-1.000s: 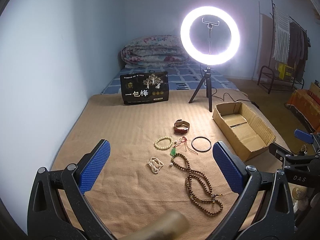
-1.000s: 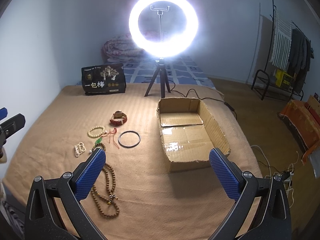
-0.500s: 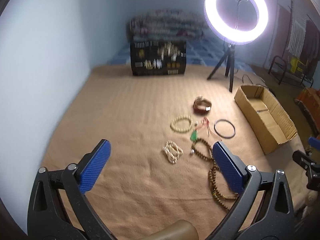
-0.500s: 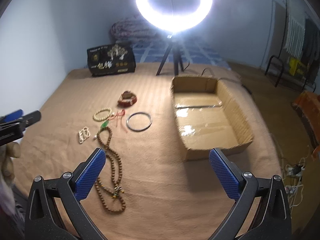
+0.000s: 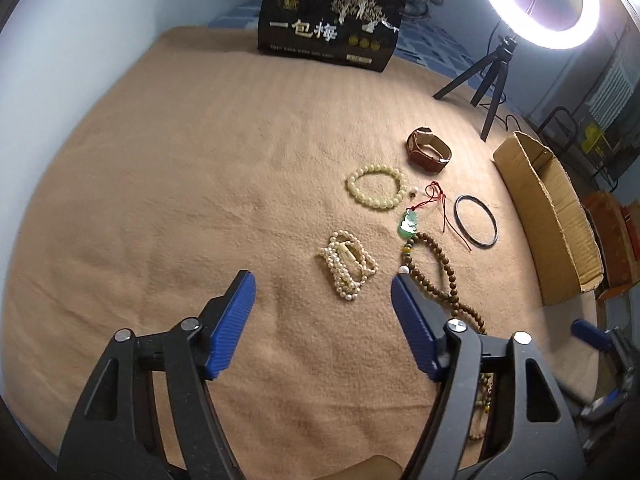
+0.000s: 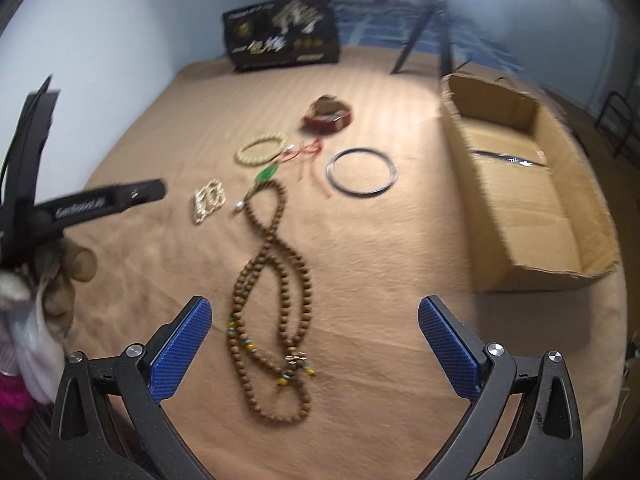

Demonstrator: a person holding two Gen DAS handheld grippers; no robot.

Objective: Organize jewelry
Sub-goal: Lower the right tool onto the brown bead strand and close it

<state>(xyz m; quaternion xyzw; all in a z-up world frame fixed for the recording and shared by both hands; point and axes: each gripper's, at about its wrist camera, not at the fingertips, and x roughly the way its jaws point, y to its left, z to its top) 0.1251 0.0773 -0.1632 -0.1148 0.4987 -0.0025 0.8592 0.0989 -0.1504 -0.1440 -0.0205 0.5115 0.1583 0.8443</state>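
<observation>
Jewelry lies on a tan blanket point(image 5: 160, 184): a white pearl bracelet point(image 5: 347, 265), a cream bead bracelet point(image 5: 376, 187), a brown leather cuff point(image 5: 429, 153), a green pendant on red cord point(image 5: 408, 225), a dark bangle point(image 5: 477, 221) and a long brown bead necklace point(image 6: 272, 292). My left gripper point(image 5: 323, 292) is open and empty, just short of the pearl bracelet. My right gripper point(image 6: 314, 320) is open and empty, low over the necklace's lower loops. An open cardboard box point(image 6: 524, 184) stands at the right.
A black printed box point(image 5: 330, 28) stands at the blanket's far edge. A ring light on a tripod point(image 5: 500, 60) stands at the far right, with a cable beside it. The left hand-held gripper's body point(image 6: 92, 206) shows at the left of the right wrist view.
Both grippers have moved forward and down toward the jewelry. The left now sits close to the pearl bracelet, the right close over the brown necklace. Both stay open.
</observation>
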